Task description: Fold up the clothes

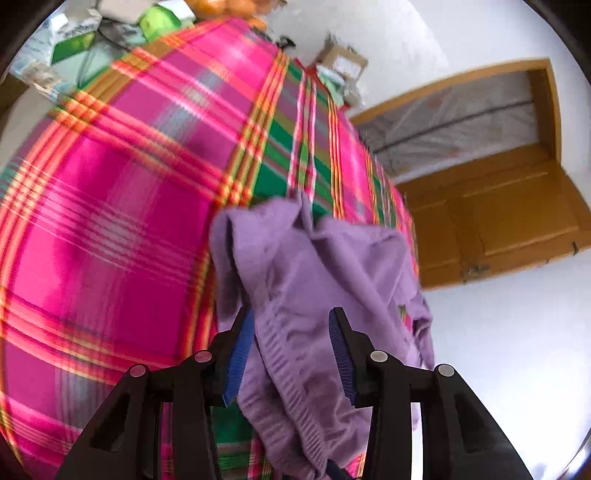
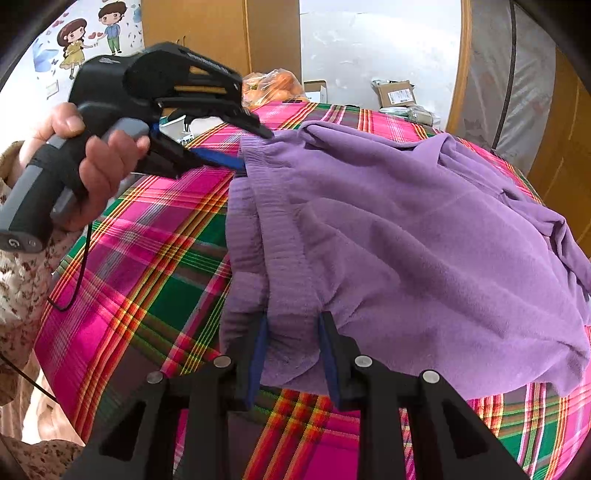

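A purple sweater (image 2: 406, 240) lies bunched on the pink and green plaid tablecloth (image 2: 147, 258). My right gripper (image 2: 291, 347) is shut on a thick fold of its near edge. My left gripper (image 2: 255, 149), held by a hand (image 2: 107, 162), grips the ribbed hem at the sweater's far left corner and holds it raised off the cloth. In the left wrist view the sweater (image 1: 314, 266) hangs between the blue pads of the left gripper (image 1: 291, 350), above the blurred tablecloth (image 1: 110, 203).
A bag of oranges (image 2: 273, 86) and a cardboard box (image 2: 395, 94) stand at the table's far edge. Green and white packets (image 1: 159, 18) lie at the far left. A wooden door (image 1: 498, 214) is to the right of the table. A floral sleeve (image 2: 18, 280) is at the left.
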